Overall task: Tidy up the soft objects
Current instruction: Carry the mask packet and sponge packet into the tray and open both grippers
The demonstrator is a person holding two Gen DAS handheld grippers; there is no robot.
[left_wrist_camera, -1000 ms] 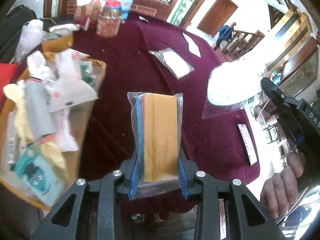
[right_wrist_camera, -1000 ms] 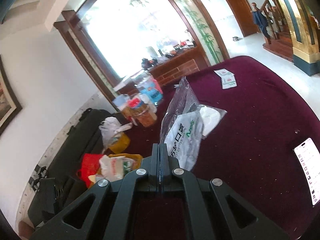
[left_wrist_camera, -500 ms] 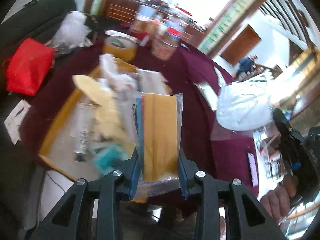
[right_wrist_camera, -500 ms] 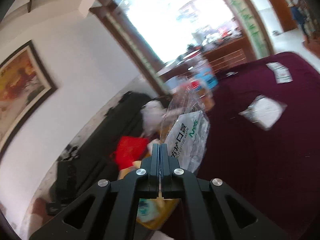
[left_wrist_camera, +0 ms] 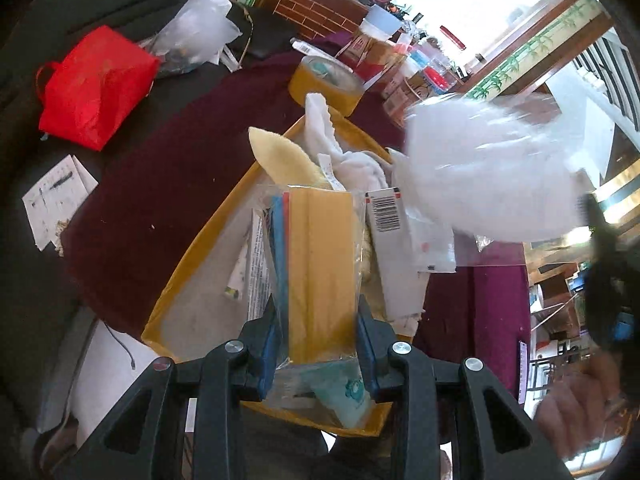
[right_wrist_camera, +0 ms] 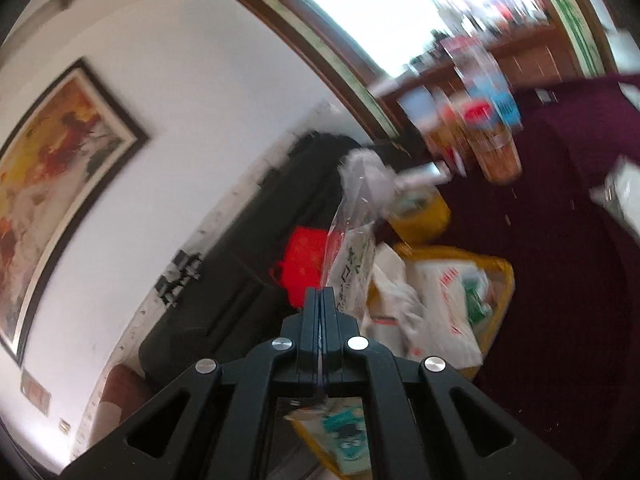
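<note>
My left gripper [left_wrist_camera: 318, 340] is shut on a clear bag of folded yellow, blue and red cloths [left_wrist_camera: 320, 256], held above a yellow tray [left_wrist_camera: 200, 248] full of soft goods. My right gripper [right_wrist_camera: 322, 304] is shut on a clear bag with a white mask [right_wrist_camera: 352, 264]; that bag also shows blurred at the right of the left wrist view [left_wrist_camera: 488, 168], above the tray's far right side. The tray also shows in the right wrist view [right_wrist_camera: 504, 280], below and right of the bag.
In the tray lie a white cloth [left_wrist_camera: 340, 152], a pale yellow cloth [left_wrist_camera: 280, 156] and packets. A tape roll [left_wrist_camera: 324, 84], jars [right_wrist_camera: 492, 148] and boxes stand behind on the maroon table [left_wrist_camera: 140, 184]. A red bag [left_wrist_camera: 92, 84] and papers lie on the dark sofa at the left.
Both grippers have swung left from over the open table to over the yellow tray, each still holding its bag. The mask bag has come closer to the tray.
</note>
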